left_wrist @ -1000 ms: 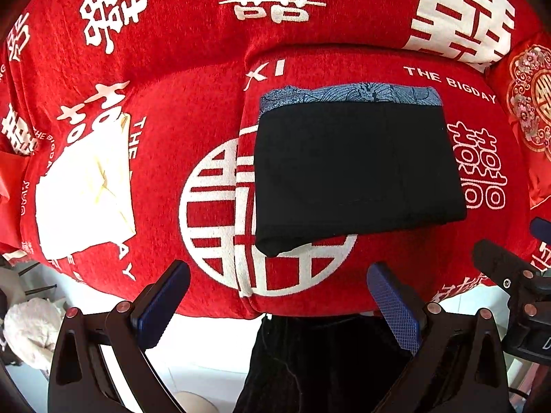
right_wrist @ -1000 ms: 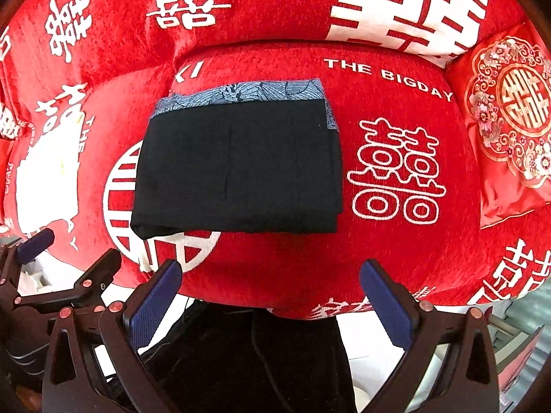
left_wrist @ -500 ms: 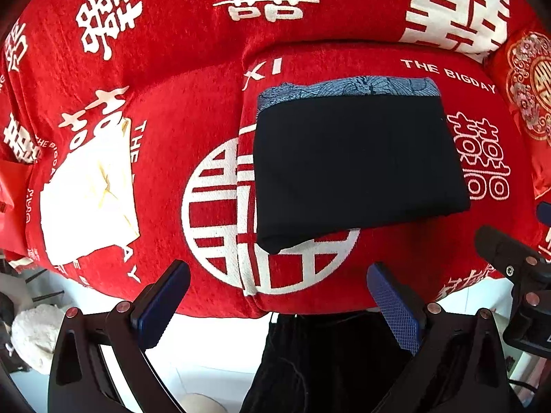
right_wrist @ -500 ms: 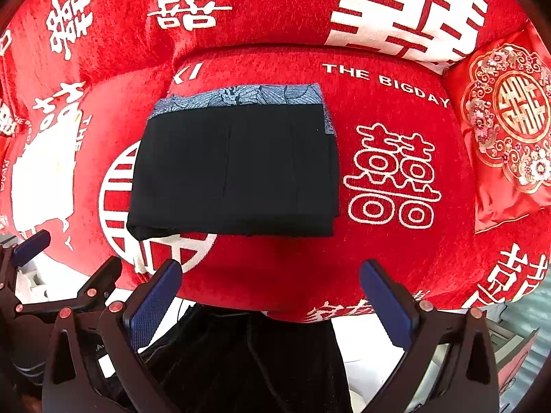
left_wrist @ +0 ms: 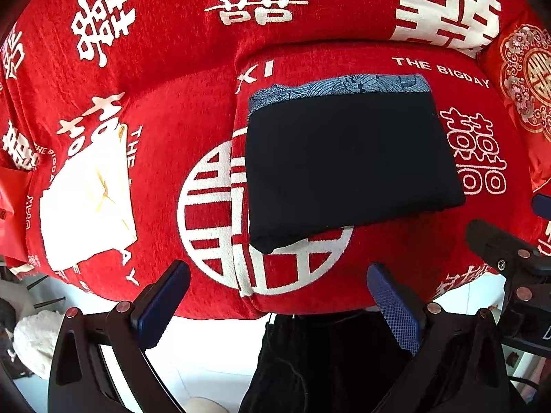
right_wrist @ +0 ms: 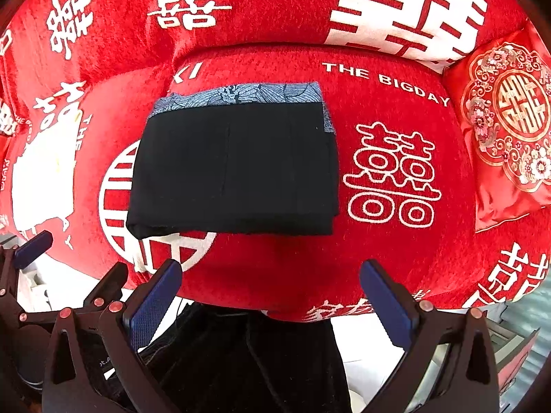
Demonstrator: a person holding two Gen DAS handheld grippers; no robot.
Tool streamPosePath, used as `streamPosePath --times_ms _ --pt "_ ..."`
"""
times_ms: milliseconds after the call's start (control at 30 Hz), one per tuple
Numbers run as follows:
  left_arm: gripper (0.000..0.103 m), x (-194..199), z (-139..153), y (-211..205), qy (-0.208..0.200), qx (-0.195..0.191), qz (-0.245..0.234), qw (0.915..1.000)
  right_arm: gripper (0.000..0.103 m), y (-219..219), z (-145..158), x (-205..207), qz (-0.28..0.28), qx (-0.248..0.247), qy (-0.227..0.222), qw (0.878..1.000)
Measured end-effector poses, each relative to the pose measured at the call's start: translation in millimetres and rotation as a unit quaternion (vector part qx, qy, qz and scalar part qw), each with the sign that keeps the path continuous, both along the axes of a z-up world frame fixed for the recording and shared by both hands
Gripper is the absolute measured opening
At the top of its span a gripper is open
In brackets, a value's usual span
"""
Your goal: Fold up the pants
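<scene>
1. A big red sofa cover [left_wrist: 179,110] with white letters and signs is lying under everything.
2. A pale folded cloth [left_wrist: 86,203] is sitting on the left seat, well apart from the pants.
3. A shiny red cushion [right_wrist: 506,130] with gold flowers is leaning at the far right, near the pants but not touching them.
4. Something dark is hanging below the front edge of the sofa, between the fingers of each tool; what it is cannot be told.
5. Nothing is lying on top of the pants or blocking them.
6. The pants [left_wrist: 347,158] are lying folded into a flat black block on the middle seat, partly covering a white circle sign.
7. The long side of the block is running left to right, and a blue-grey patterned band is showing along its far edge.
8. The left gripper [left_wrist: 279,299] is hanging in front of the sofa edge with its blue pads spread wide, gripping nothing.
9. The right gripper [right_wrist: 272,296] is doing the same, wide apart and empty, not touching the pants.
</scene>
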State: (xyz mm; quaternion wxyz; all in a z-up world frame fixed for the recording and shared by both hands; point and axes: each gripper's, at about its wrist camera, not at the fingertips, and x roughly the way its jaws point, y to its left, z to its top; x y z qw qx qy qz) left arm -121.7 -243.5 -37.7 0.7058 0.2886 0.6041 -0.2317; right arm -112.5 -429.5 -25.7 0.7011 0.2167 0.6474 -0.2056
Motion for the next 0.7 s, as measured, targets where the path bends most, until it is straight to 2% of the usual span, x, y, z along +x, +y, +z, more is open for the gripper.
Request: streamPosePath --times_ms 700 --pt "0.103 -2.5 -0.1 -5.0 -0.002 -0.001 -0.005 1.0000 0.103 1.8 -2.4 0.9 0.002 0.003 0.002 1.000"
